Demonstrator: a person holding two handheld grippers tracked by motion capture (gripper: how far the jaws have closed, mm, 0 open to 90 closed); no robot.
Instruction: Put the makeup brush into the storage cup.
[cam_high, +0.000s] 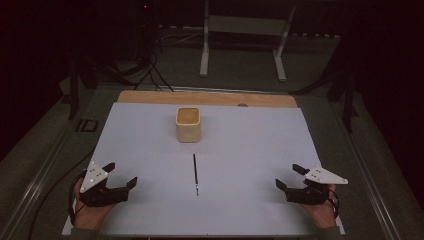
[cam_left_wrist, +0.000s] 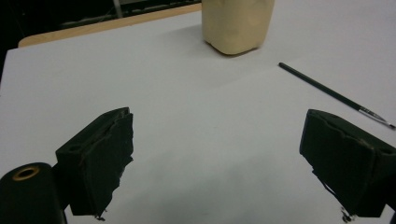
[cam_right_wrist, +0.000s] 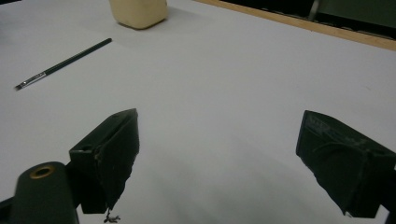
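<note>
The brush (cam_high: 195, 174) lies flat in the lower middle of the high view, below the cup (cam_high: 188, 124) and well apart from both grippers. The left gripper (cam_high: 120, 176) and the right gripper (cam_high: 290, 176) rest with jaws spread wide, holding nothing. The brush looks light, thin and stiff, so I would pinch it at mid-handle, not at the bristles.

Left gripper (cam_high: 121, 173) held low at near left, jaws spread wide, empty. Right gripper (cam_high: 290, 176) mirrors it at near right, jaws equally wide, empty.
</note>
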